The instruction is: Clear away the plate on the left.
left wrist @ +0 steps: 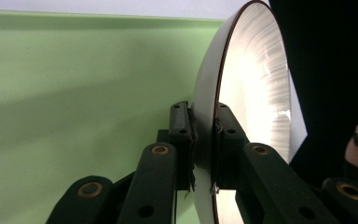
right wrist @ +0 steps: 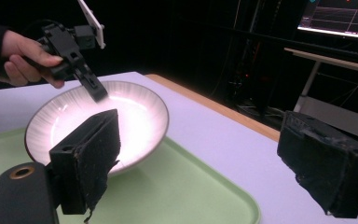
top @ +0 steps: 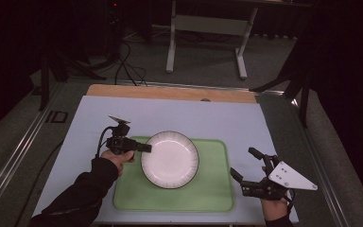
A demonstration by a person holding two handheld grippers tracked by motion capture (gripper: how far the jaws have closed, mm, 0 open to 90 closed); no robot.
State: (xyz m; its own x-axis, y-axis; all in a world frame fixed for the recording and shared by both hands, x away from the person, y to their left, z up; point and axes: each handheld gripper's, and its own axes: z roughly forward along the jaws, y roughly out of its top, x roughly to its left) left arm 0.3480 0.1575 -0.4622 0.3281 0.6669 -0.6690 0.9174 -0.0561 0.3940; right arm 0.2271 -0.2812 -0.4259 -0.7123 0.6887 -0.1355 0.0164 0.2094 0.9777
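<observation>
A pale mat (top: 179,111) covers the table; on its near half lies a green tray (top: 212,189); over the tray's left part sits a white plate (top: 170,159), raised off it; the left gripper (top: 144,148) pinches its left rim; the right gripper (top: 246,168), jaws apart, grips nothing, near right of the tray.

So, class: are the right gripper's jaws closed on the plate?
No: in the right gripper view the right gripper has its jaws wide apart with nothing between them, while the left gripper clamps the plate's rim.
</observation>
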